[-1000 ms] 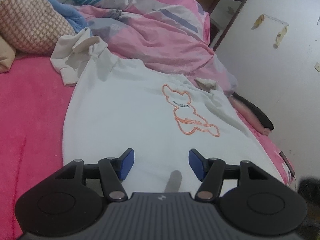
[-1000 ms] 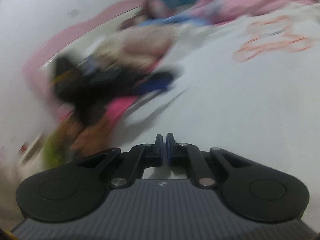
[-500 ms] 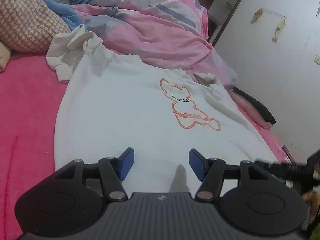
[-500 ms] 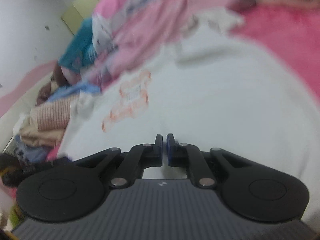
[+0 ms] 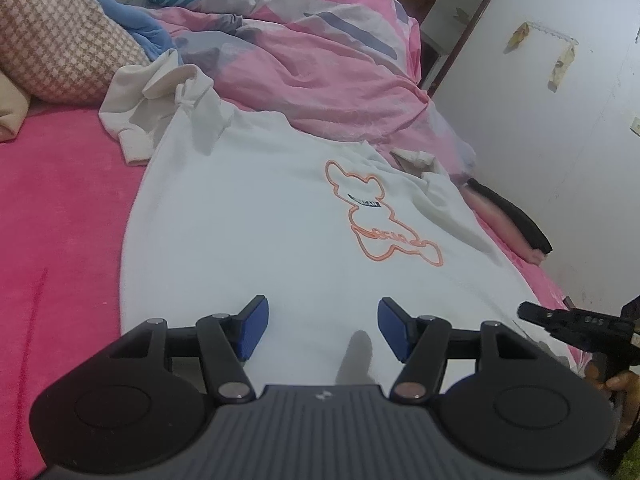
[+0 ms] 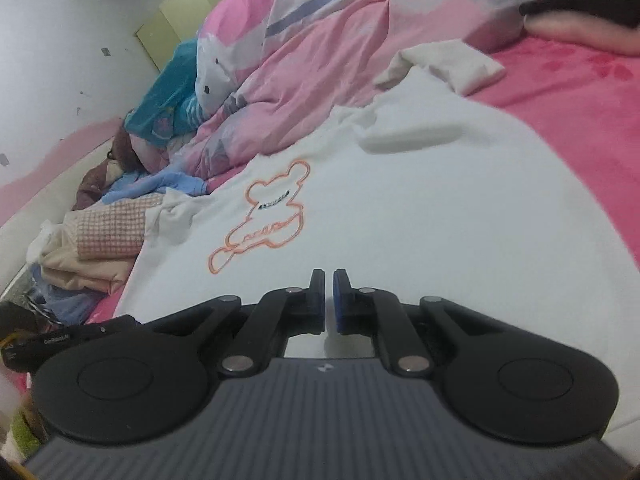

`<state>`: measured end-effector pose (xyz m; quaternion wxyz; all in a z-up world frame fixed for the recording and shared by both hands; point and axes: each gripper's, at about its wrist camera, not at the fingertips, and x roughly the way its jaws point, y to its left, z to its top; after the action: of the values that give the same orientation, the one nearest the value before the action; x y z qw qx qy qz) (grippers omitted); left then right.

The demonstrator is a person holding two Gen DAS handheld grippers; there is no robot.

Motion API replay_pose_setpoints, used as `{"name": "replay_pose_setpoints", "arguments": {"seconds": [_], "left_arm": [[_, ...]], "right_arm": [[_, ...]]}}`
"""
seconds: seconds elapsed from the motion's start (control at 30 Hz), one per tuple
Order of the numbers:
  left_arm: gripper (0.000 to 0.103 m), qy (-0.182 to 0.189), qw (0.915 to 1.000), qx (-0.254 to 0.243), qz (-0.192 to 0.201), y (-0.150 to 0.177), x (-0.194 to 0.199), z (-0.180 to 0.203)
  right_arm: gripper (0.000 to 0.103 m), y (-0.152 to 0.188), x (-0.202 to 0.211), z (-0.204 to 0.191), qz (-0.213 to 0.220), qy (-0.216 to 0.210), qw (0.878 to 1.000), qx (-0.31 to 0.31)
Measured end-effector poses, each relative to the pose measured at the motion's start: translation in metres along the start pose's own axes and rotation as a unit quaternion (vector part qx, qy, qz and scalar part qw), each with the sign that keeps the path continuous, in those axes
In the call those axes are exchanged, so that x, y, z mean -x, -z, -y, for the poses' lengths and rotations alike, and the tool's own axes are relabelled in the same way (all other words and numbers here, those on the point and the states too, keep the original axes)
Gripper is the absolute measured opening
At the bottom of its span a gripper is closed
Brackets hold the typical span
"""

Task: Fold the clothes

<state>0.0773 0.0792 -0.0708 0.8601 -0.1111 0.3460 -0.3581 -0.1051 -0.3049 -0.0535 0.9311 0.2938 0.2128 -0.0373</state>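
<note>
Left wrist view: my left tongs point(image 5: 322, 330) hang with their blue pads well apart and nothing between them, just above the near hem of the white T-shirt point(image 5: 260, 220). That shirt lies spread flat on the pink bed point(image 5: 60, 220) ahead of both tongs, its orange bear outline point(image 5: 376, 216) beyond and to the right. One sleeve point(image 5: 160, 116) is bunched far ahead on the left. My right tongs point(image 6: 328, 300) are closed, pads almost together, empty, over the same hem. A rumpled pink duvet point(image 6: 320, 60) lies beyond the shirt.
</note>
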Motion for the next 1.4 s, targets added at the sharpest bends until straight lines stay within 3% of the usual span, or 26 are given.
{"name": "replay_pose_setpoints", "arguments": {"seconds": [0.17,0.3,0.4,0.47,0.57,0.67,0.8,0.9,1.07,1.1,1.17,1.23,1.3,1.4], "left_arm": [[0.062,-0.012,0.9994,-0.031,0.002,-0.006,0.004,0.02],[0.062,0.01,0.997,-0.073,-0.022,-0.009,-0.011,0.059],[0.062,0.026,0.9946,-0.092,-0.04,-0.004,-0.033,0.081],[0.062,0.027,0.9929,-0.103,-0.053,0.003,-0.051,0.09],[0.062,0.02,0.9915,-0.118,-0.052,0.014,-0.059,0.091],[0.062,0.029,0.9924,-0.11,-0.046,0.018,-0.058,0.086],[0.062,0.04,0.9938,-0.094,-0.043,0.017,-0.058,0.081],[0.062,0.043,0.9938,-0.093,-0.042,0.016,-0.058,0.08],[0.062,0.053,0.9944,-0.082,-0.041,0.016,-0.058,0.075],[0.062,0.055,0.9944,-0.08,-0.041,0.015,-0.058,0.074],[0.062,0.057,0.9945,-0.078,-0.041,0.015,-0.059,0.073],[0.062,0.057,0.9946,-0.077,-0.041,0.014,-0.059,0.073],[0.062,0.057,0.9945,-0.077,-0.041,0.014,-0.059,0.072],[0.062,0.058,0.9946,-0.076,-0.04,0.015,-0.059,0.072]], "right_arm": [[0.005,-0.011,0.018,0.016,0.0,0.032,0.999,-0.007],[0.005,-0.007,0.002,0.012,-0.058,0.026,0.998,0.028],[0.0,-0.001,-0.021,0.01,-0.092,0.061,0.991,0.076],[0.0,-0.009,-0.025,0.016,-0.077,0.101,0.988,0.087],[0.0,-0.028,-0.012,0.032,-0.044,0.147,0.986,0.057],[0.004,-0.031,0.003,0.027,-0.048,0.113,0.991,0.057],[0.002,-0.009,-0.016,0.001,-0.106,0.043,0.989,0.093],[0.0,-0.011,-0.027,0.013,-0.095,0.08,0.987,0.101],[0.005,-0.037,0.013,0.045,-0.036,0.125,0.991,0.015],[0.005,-0.038,0.021,0.046,-0.033,0.118,0.992,0.004],[0.005,-0.022,0.027,0.037,-0.067,0.069,0.995,0.0],[0.002,-0.003,0.032,0.036,-0.095,0.061,0.994,0.0],[0.0,0.007,0.045,0.051,-0.079,0.102,0.992,-0.006],[0.0,0.004,0.083,0.089,-0.016,0.141,0.984,-0.104]]}}
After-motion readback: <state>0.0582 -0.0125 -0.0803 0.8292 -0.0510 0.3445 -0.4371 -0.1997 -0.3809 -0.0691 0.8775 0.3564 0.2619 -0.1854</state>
